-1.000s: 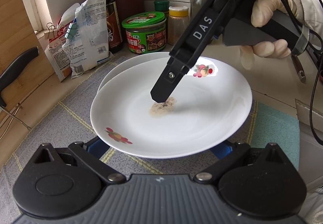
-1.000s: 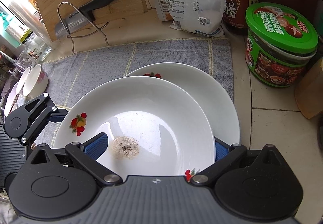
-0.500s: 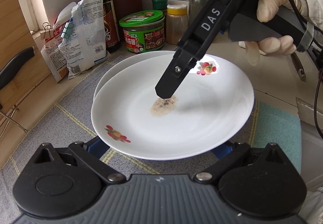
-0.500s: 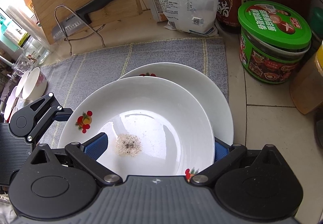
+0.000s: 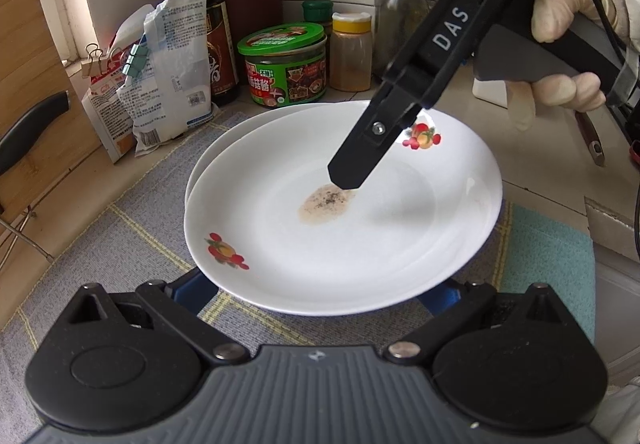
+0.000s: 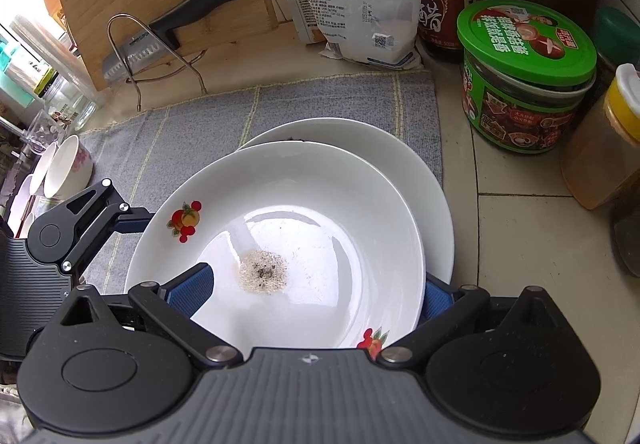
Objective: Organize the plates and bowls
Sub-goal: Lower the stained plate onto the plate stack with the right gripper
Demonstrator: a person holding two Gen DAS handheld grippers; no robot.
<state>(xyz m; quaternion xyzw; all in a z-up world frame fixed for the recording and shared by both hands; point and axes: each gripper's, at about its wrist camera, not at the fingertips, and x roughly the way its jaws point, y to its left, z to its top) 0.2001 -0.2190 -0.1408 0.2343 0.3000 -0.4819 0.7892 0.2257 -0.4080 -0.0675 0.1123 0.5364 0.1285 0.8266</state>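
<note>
A white plate with fruit prints (image 5: 360, 244) (image 6: 328, 228) carries a patch of crumbs (image 5: 326, 202) in its middle. It lies over a second white plate (image 5: 224, 148) (image 6: 420, 172) on a grey mat (image 5: 120, 228). My right gripper (image 6: 312, 292) holds the top plate at its rim: one blue pad (image 6: 190, 290) lies inside the plate, the other under it. In the left wrist view its finger (image 5: 360, 160) reaches over the crumbs. My left gripper (image 5: 320, 292) sits at the plate's near edge, its blue pads mostly hidden under the rim.
A green-lidded jar (image 5: 286, 64) (image 6: 524, 80), sauce bottle (image 5: 204, 24), spice jars (image 5: 352, 52) and clipped bags (image 5: 160, 72) stand behind the plates. A cutting board with a knife (image 6: 172, 28) stands at the left. Small white bowls (image 6: 68, 168) sit far left.
The top plate has risen slightly with both grippers at it. The right gripper's finger has shifted a little to the right over the plate.
</note>
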